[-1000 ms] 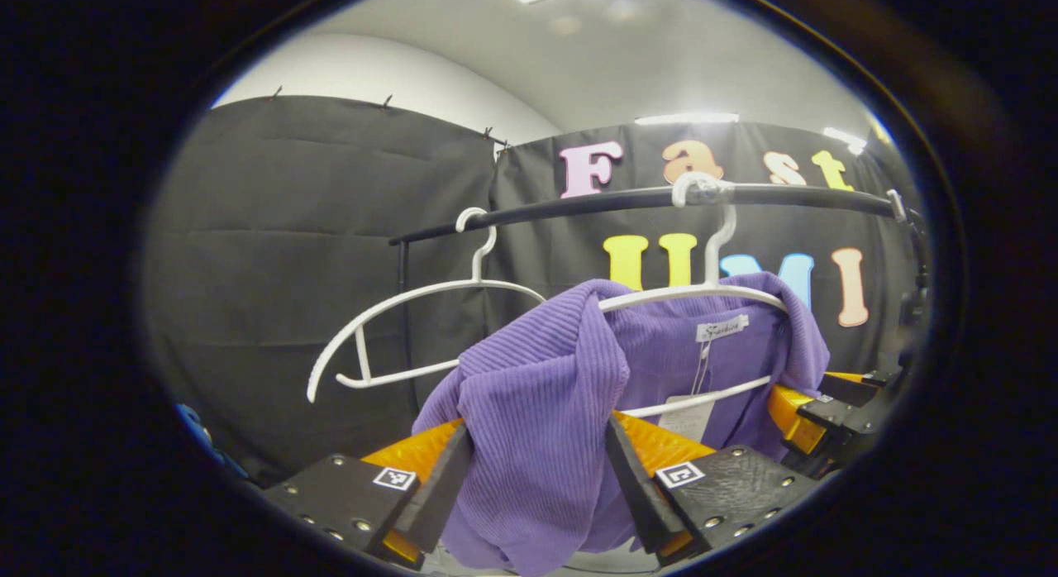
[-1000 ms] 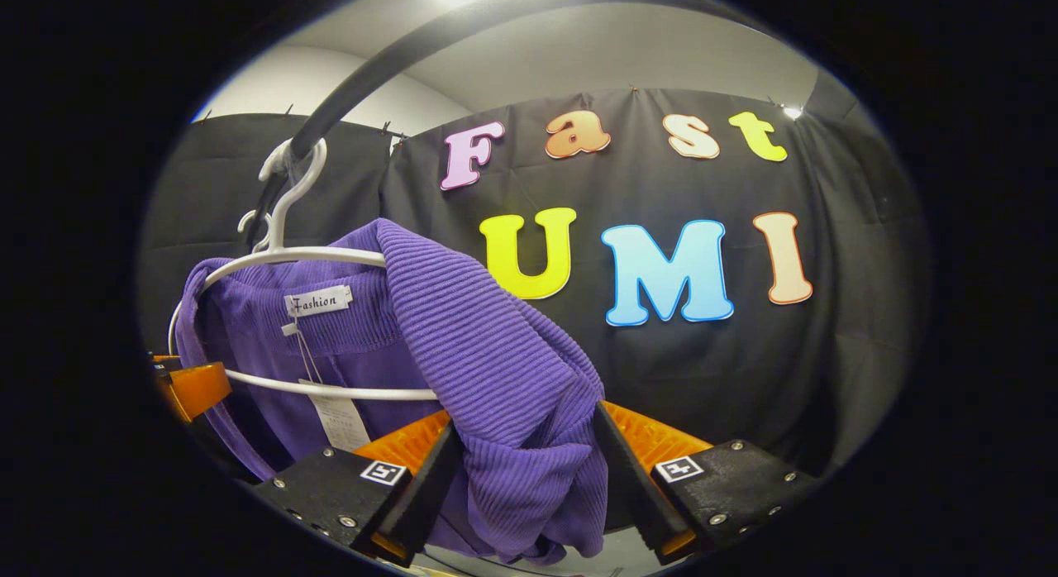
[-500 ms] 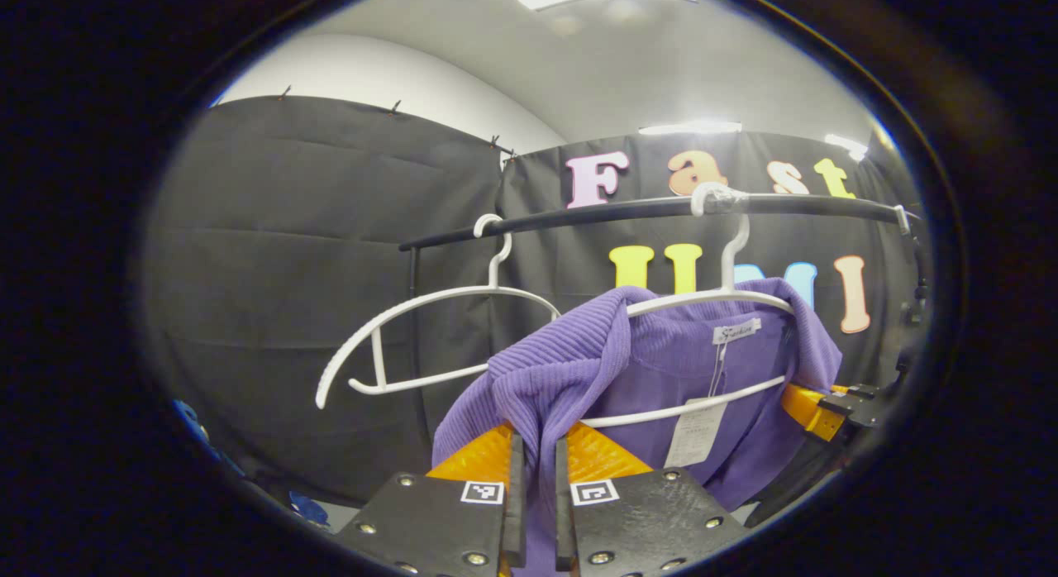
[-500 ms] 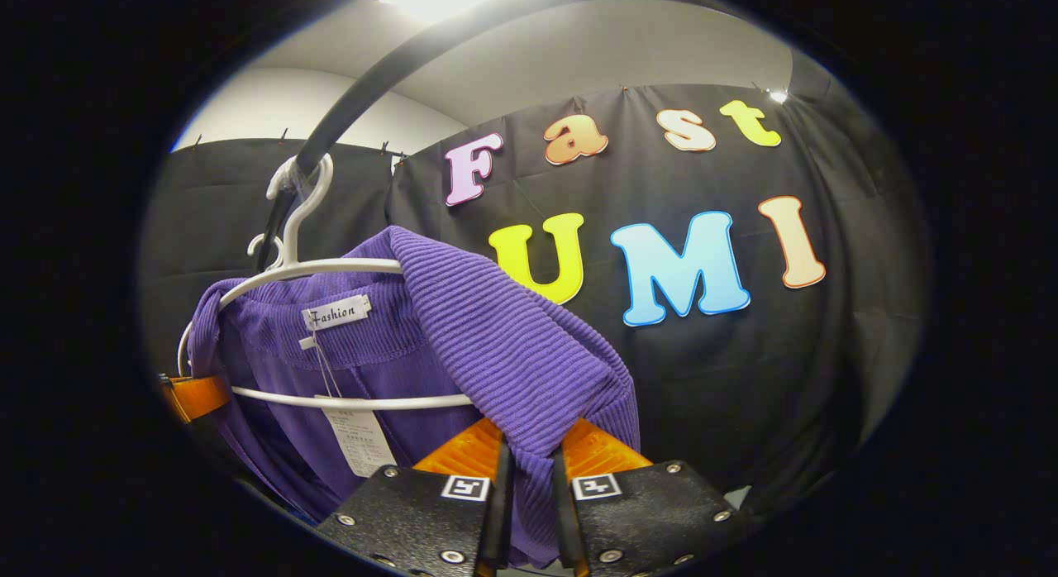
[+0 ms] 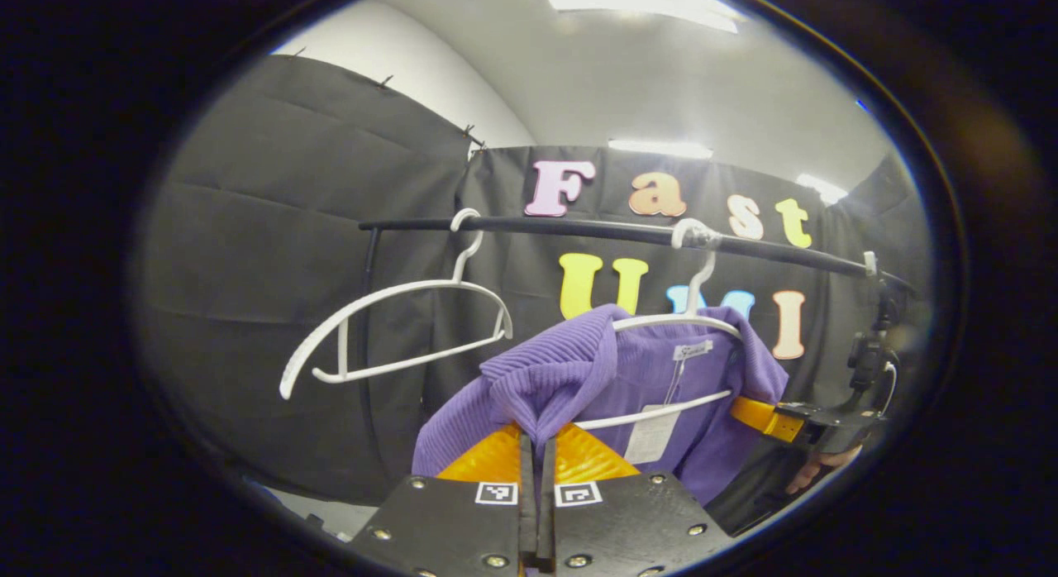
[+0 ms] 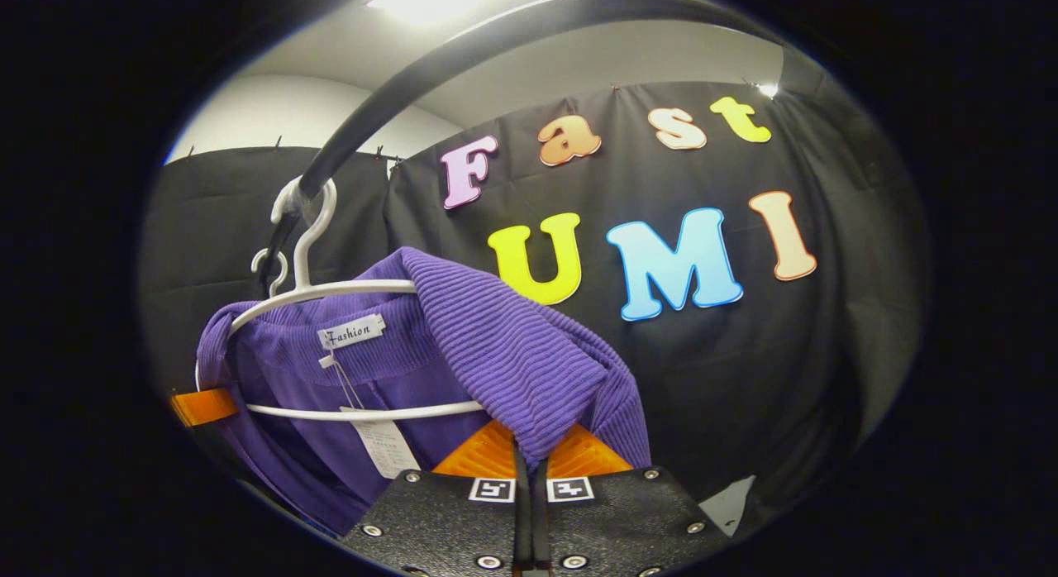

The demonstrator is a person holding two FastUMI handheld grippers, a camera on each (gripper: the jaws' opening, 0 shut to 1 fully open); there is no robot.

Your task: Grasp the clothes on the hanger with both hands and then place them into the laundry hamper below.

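In the left gripper view, our left claw [image 5: 536, 478], wide apart a second ago, is now clenched on the purple garment [image 5: 570, 370], which still hangs on its white hanger [image 5: 678, 321]. In the right gripper view, our right claw [image 6: 522, 486] has likewise clamped its shoulder fold. Lifting off can begin.

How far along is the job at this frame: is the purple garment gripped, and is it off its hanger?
Done: both grasps. The left gripper and right gripper are each shut on a shoulder of the purple garment. In hand: pulling it free; it is draped over the white hanger hooked on the black rail. Left: freeing it and lowering it into the hamper.
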